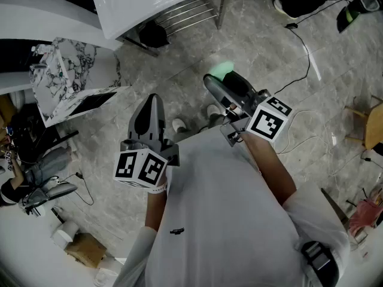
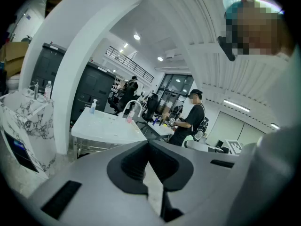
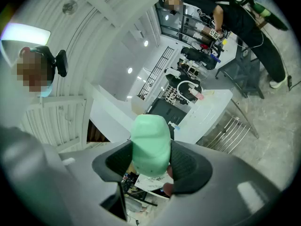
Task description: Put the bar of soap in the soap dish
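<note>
Soap bar [image 3: 150, 138], pale green, is clamped between the pads of the right gripper [image 1: 218, 81]. The jaws are spread wide around it and press on both of its sides, and the top part of the bar sticks out past the fingertips. In the head view the bar is a blurred green patch at that gripper's tip, held out over the floor ahead of the person's chest and aimed toward the white table [image 1: 149, 5]. The left gripper [image 1: 152, 103] is beside it, well apart from the soap, with its jaws closed tip to tip and nothing between them. Grey stone-look floor [image 1: 179, 82] lies open between the grippers and the table edge. A wire rack [image 1: 185, 14] sits under the tabletop. On the table are a faucet [image 2: 134, 106] and a spray bottle [image 2: 92, 106]. A marble-patterned box [image 1: 66, 79] stands to the left near a white pillar [image 2: 70, 79]. Cables [image 1: 308, 52] trail across the floor on the right, and a wooden stool [image 1: 372, 124] is at the far right edge. A bystander in black [image 2: 190, 119] stands beyond the table.
</note>
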Tool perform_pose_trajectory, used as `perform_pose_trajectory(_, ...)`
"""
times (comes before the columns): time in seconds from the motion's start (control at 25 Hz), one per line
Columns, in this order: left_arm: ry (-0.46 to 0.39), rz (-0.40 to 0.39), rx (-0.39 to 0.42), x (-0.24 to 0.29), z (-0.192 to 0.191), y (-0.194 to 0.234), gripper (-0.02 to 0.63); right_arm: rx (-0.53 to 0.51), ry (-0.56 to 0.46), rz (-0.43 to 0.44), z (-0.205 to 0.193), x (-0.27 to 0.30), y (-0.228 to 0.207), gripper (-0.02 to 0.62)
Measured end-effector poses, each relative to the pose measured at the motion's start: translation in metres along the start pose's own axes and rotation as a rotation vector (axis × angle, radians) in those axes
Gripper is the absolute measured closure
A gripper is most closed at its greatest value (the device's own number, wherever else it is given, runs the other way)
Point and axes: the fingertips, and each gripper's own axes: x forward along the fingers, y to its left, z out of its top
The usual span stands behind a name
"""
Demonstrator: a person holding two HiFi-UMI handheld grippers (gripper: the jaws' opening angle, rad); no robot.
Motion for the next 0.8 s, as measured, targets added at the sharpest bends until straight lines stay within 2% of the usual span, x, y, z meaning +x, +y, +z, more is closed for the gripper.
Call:
perform_pose_trajectory(0.2, 0.011, -0.012, -0.004, -0.033, -0.005, 0.001, 0.597, -0.130, 0.071, -0.042, -0.040, -0.010, 0.030, 0.339)
perform_pose_trajectory(0.44, -0.011, -0.005, -0.042, -0.077, -0.007, 0.037, 0.597, -0.310, 0.148, -0.067, -0.093, 0.009, 0.075, 0.339)
perform_pose_trajectory(0.8, -0.046, -0.032, -0.035, -0.127, 0.006, 0.084, 0.597, -0.382, 0.162, -0.086, -0.144, 0.031, 0.111, 0.339)
